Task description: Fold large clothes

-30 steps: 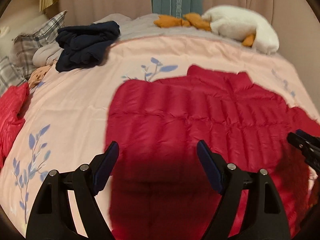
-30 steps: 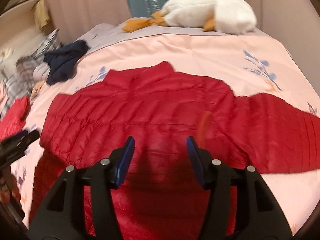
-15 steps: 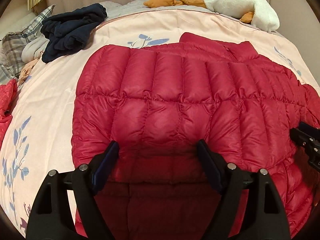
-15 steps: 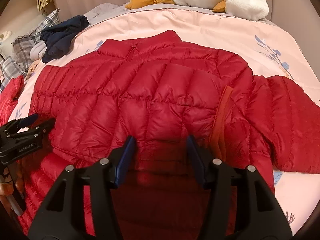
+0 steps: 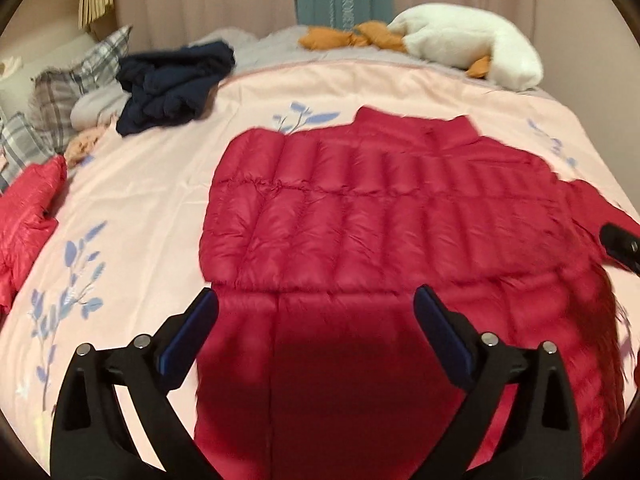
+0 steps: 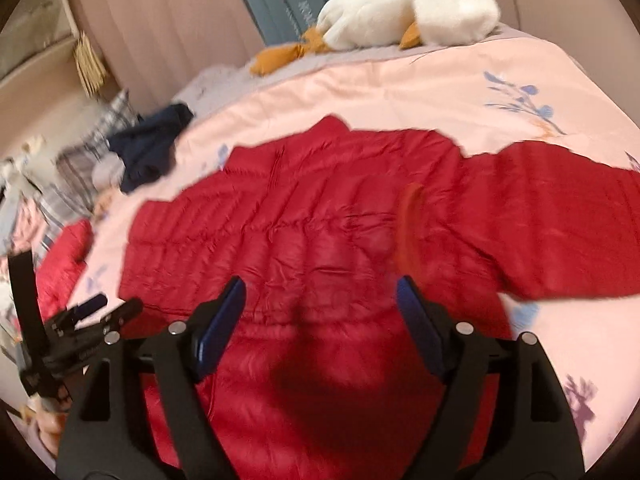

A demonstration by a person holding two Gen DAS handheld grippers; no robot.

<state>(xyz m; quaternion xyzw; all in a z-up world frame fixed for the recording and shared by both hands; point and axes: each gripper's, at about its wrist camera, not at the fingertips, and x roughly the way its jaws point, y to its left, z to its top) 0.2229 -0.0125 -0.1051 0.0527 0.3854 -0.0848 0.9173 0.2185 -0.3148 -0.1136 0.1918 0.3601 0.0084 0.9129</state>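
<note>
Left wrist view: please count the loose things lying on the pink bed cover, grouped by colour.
Red: 2, the spread red quilted puffer jacket and a crumpled red garment at the left edge.
Dark navy: 1, a bundled navy garment.
White with orange: 1, a plush goose toy.
Total: 4.

Red quilted jacket; pink duvet (blue leaf sprigs); navy clothes.

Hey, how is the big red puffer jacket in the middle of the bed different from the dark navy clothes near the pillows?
The red puffer jacket lies spread flat mid-bed, one sleeve stretched sideways; the navy clothes sit bunched in a heap near the plaid pillows. The jacket is shiny and quilted; the navy pile looks matte and soft. The jacket covers far more bed. Both rest on the pink floral duvet, untouched by either tool.
</note>
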